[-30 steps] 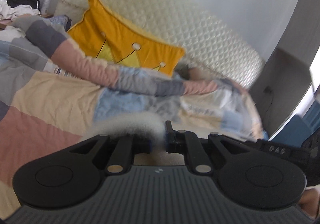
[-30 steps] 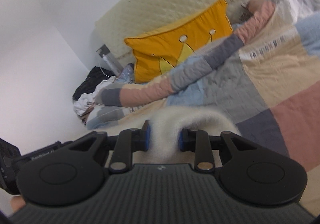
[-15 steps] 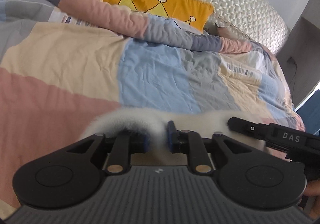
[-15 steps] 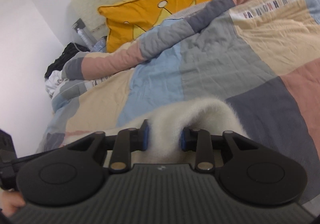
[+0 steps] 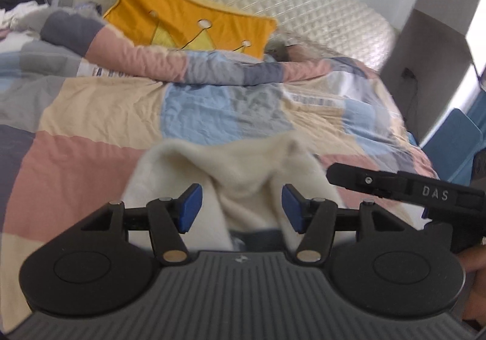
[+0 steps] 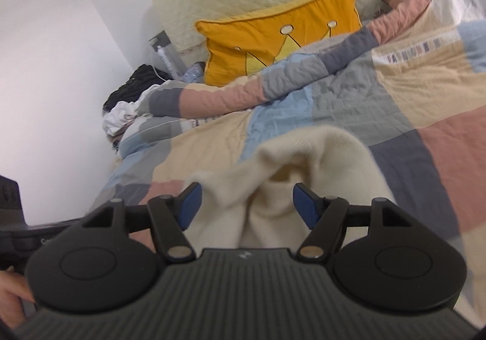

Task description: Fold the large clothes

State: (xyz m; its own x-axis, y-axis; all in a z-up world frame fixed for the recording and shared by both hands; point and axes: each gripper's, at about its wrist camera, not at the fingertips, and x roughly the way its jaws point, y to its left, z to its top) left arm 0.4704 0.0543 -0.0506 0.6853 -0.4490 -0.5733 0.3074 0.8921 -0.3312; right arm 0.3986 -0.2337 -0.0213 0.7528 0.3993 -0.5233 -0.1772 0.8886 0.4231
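Left wrist view: left gripper [image 5: 241,208] jaws just opened, cream garment [image 5: 243,170] bunched loose between them on the patchwork quilt [image 5: 91,164]. Right wrist view: right gripper [image 6: 246,205] likewise just opened, nothing pinched. Looks like one fold dropped, though it's blurry; more folding probably left.

Before you lies the cream fleece garment [image 5: 243,170], soft and fuzzy, bunched into rounded folds on the patchwork bedspread [image 5: 100,115]; in the right wrist view its raised hump [image 6: 316,154] stands loosely crumpled, not flattened.
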